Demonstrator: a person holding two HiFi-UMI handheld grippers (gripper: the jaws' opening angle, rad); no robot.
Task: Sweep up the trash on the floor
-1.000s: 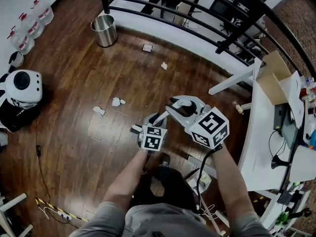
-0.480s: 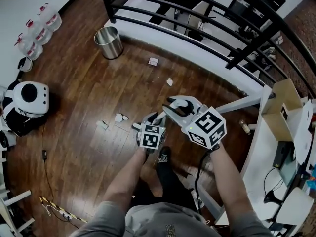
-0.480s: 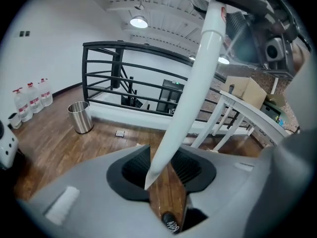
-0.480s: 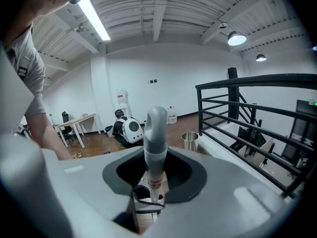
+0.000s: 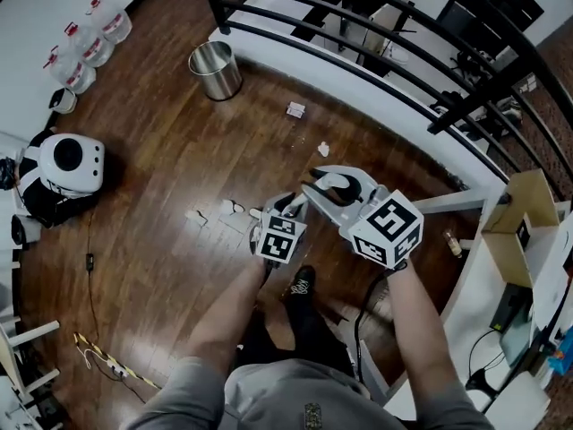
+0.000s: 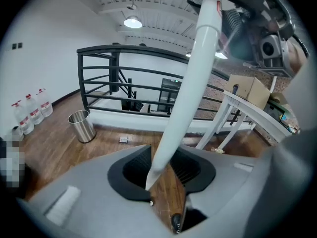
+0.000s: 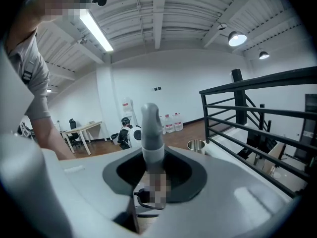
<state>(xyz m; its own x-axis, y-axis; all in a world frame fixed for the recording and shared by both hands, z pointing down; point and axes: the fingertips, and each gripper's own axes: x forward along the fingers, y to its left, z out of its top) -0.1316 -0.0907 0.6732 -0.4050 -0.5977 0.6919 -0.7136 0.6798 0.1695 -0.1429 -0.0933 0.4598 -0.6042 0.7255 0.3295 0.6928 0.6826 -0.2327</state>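
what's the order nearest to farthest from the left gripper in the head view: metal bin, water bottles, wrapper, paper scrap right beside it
From the left gripper:
1. paper scrap, floor just left
2. wrapper, ahead by railing
3. metal bin, upper left
4. water bottles, far left wall

Head camera peers steeply down on the wooden floor (image 5: 152,195); both gripper views look outward across the room, all three sharing the steel bin (image 5: 216,70) and black railing (image 5: 213,3).
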